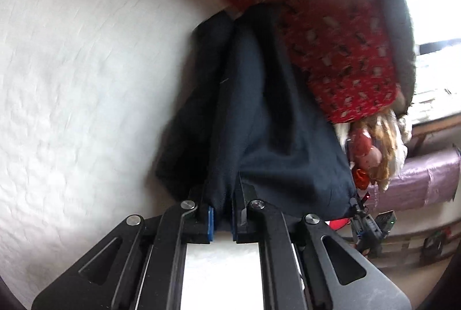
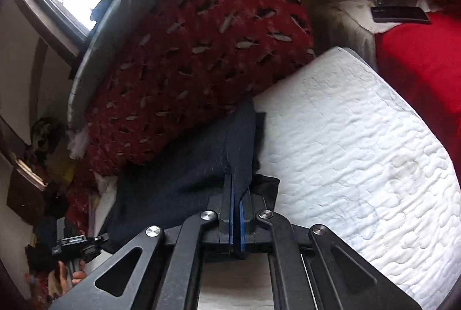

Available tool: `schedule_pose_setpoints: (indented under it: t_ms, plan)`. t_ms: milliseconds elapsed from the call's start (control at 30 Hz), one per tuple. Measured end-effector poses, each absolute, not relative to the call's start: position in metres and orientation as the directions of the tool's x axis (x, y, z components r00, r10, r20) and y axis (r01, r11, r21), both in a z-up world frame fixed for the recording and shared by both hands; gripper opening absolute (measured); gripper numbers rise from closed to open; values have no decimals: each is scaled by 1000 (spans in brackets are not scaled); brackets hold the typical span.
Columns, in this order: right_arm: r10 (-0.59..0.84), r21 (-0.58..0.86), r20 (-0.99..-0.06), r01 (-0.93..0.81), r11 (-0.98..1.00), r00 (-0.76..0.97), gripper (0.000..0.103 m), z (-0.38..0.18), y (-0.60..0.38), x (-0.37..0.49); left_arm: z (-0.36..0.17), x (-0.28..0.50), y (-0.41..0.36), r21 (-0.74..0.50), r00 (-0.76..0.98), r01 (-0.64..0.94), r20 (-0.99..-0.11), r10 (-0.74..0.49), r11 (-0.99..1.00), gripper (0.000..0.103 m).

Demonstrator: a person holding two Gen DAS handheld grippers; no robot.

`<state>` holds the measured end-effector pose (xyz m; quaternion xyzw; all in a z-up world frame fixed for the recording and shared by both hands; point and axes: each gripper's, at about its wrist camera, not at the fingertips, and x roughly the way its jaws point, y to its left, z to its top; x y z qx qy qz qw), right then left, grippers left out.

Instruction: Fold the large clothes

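A dark navy garment (image 1: 259, 114) hangs bunched in long folds over the white quilted bed (image 1: 86, 79). My left gripper (image 1: 222, 212) is shut on its lower edge, cloth pinched between the blue pads. In the right wrist view the same navy garment (image 2: 201, 166) lies stretched along the bed (image 2: 360, 151) against a red pillow. My right gripper (image 2: 236, 186) is shut on a fold of it, fingers pressed together. The left gripper (image 2: 77, 243) shows at the lower left of that view, holding the other end.
A red patterned pillow (image 2: 196, 50) leans on a grey headboard (image 2: 121, 10) beside the garment; it also shows in the left wrist view (image 1: 331, 30). A doll (image 1: 371, 151) lies past the pillow. A red cloth (image 2: 423, 65) and a phone (image 2: 400, 14) lie at far right.
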<state>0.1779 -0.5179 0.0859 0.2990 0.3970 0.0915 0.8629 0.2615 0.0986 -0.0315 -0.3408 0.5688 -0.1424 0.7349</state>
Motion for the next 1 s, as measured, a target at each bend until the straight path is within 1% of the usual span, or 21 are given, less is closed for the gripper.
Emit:
schedule_pose_setpoints:
  t_ms: [67,133,167,200,300,367,400,433,467,500,533,567,600,667,700,833,900,1000]
  plan:
    - [354,542,-703,143,828,617,1,59,-510,184,-46,252,107,-702,302,-216,-709,-637,679,6]
    - [350,544,-752,225,808,559,1,21,-514,176,-53,245,116,-741,298,-251,-671,-679,623,6]
    - [346,542,-764,250,802,545,2,11,-516,172,-50,242,119,-756,291,-242,-655,-697,609,6]
    - [358,567,-751,264,780,555,2,6,-519,168,-45,240,121,-749,291,-223,-662,-690,624,8]
    - [377,607,-735,299,737,564,22,14,-531,166,-5,230,124,-700,329,-96,-694,-641,708,9]
    - [371,616,-721,297,730,585,23,28,-538,169,23,235,124,-693,377,-30,-675,-634,720,9]
    - [370,622,-708,282,730,602,27,35,-542,173,34,240,124,-697,393,-9,-662,-638,717,10]
    - [362,617,-703,270,739,612,35,42,-544,180,46,251,122,-700,415,6,-648,-639,714,14]
    - [355,608,-703,263,749,616,38,46,-544,188,53,264,118,-702,428,12,-640,-638,712,28]
    - [350,601,-702,253,758,621,41,51,-542,199,57,279,114,-694,431,8,-647,-629,720,51]
    - [354,600,-699,239,764,622,43,54,-539,208,57,292,111,-683,435,-3,-659,-614,731,58]
    - [362,600,-697,227,767,620,45,56,-534,219,55,312,104,-661,441,-24,-680,-586,750,59]
    - [370,601,-696,217,769,616,48,54,-526,231,50,327,98,-644,429,-31,-700,-571,765,59]
    - [386,608,-693,205,767,609,51,50,-517,253,37,359,85,-613,389,-80,-745,-542,786,59]
    - [392,610,-694,205,765,604,54,48,-511,267,30,369,81,-612,376,-93,-752,-541,786,59]
    - [358,574,-720,221,788,595,56,39,-496,308,10,400,77,-637,365,-157,-748,-554,755,59]
    - [337,549,-738,230,803,584,56,34,-489,331,3,407,75,-655,362,-164,-735,-573,737,59]
    - [326,507,-769,214,835,550,56,26,-476,358,-4,416,69,-650,342,-174,-744,-574,740,59]
